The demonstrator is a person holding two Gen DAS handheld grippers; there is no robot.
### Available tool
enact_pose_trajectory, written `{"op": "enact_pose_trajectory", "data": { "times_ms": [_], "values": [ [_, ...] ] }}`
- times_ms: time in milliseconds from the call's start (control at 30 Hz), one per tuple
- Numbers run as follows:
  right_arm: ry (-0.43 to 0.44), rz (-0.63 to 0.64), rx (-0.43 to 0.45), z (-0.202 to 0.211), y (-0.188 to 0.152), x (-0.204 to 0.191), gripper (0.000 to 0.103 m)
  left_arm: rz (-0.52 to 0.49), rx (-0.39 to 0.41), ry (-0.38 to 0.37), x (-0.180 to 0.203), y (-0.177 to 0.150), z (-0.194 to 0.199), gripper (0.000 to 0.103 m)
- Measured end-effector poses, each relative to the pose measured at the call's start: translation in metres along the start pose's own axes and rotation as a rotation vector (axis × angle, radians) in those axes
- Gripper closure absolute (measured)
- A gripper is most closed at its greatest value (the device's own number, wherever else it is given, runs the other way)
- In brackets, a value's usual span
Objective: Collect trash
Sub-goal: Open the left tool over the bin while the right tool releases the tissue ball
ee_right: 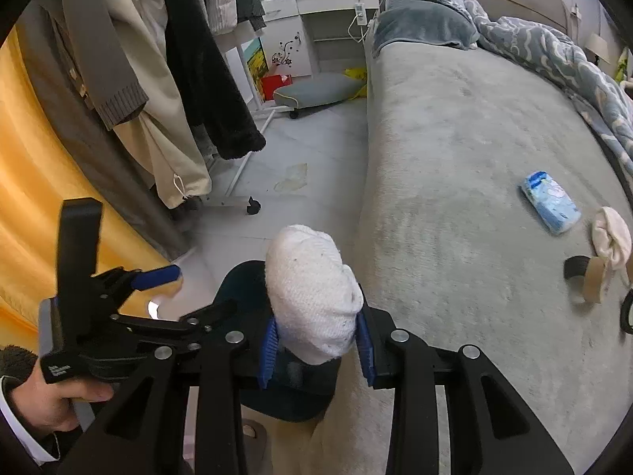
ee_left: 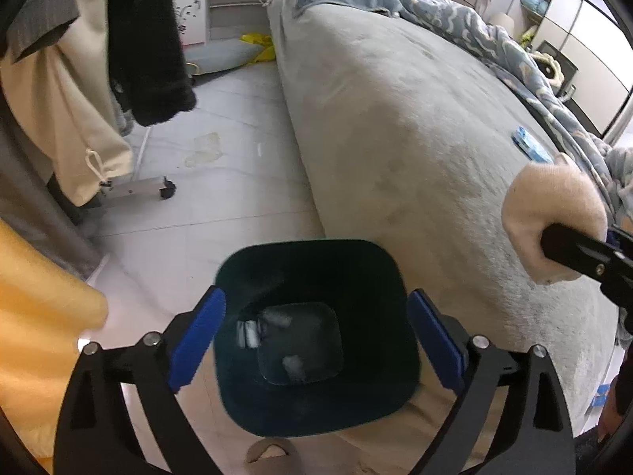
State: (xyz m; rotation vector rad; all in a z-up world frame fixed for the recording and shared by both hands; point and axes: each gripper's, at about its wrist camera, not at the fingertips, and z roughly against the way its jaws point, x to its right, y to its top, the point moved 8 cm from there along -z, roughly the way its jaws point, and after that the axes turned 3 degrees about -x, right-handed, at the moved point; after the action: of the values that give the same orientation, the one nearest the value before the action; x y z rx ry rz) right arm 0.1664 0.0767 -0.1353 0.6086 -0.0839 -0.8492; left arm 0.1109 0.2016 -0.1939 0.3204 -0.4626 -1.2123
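A dark bin (ee_left: pixel 316 340) stands on the floor beside the bed, with a few pale scraps at its bottom. My left gripper (ee_left: pixel 316 340) is open and empty, its blue pads spread on either side of the bin's mouth. My right gripper (ee_right: pixel 316 340) is shut on a white sock (ee_right: pixel 312 293) and holds it above the bin (ee_right: pixel 245 281), at the bed's edge. The sock also shows in the left wrist view (ee_left: pixel 554 221). On the bed lie a blue tissue pack (ee_right: pixel 550 202), a cardboard tape roll (ee_right: pixel 585 281) and another pale sock (ee_right: pixel 611 237).
The grey bed (ee_right: pixel 455 158) fills the right, with a blue blanket (ee_right: pixel 554 55) at its far side. Hanging clothes (ee_right: pixel 190 59) on a wheeled rack and a yellow curtain (ee_right: pixel 35 158) stand at the left. A grey cushion (ee_right: pixel 316 89) lies on the tiled floor (ee_left: pixel 221 182).
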Motion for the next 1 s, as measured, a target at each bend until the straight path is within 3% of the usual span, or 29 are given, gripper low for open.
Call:
{"op": "enact_pose_trajectory", "data": {
  "times_ms": [267, 533, 833, 900, 1000],
  "values": [
    [0.011, 0.005, -0.045, -0.028, -0.001, -0.013, 0.067, 0.033, 0.051, 0.018, -0.034, 0.004, 0.014, 0.005],
    [0.019, 0.022, -0.099, -0.057, -0.006, -0.030, 0.066, 0.089, 0.106, -0.024, -0.055, 0.011, 0.031, 0.005],
    [0.035, 0.079, -0.168, -0.088, -0.024, -0.051, 0.048, 0.109, 0.199, -0.056, -0.061, 0.032, 0.061, 0.005],
    [0.042, 0.090, -0.166, -0.090, -0.025, -0.055, 0.037, 0.104, 0.214, -0.062, -0.060, 0.036, 0.065, 0.005],
    [0.044, 0.104, -0.158, -0.089, -0.026, -0.059, 0.035, 0.103, 0.240, -0.062, -0.060, 0.043, 0.073, 0.005]
  ]
}}
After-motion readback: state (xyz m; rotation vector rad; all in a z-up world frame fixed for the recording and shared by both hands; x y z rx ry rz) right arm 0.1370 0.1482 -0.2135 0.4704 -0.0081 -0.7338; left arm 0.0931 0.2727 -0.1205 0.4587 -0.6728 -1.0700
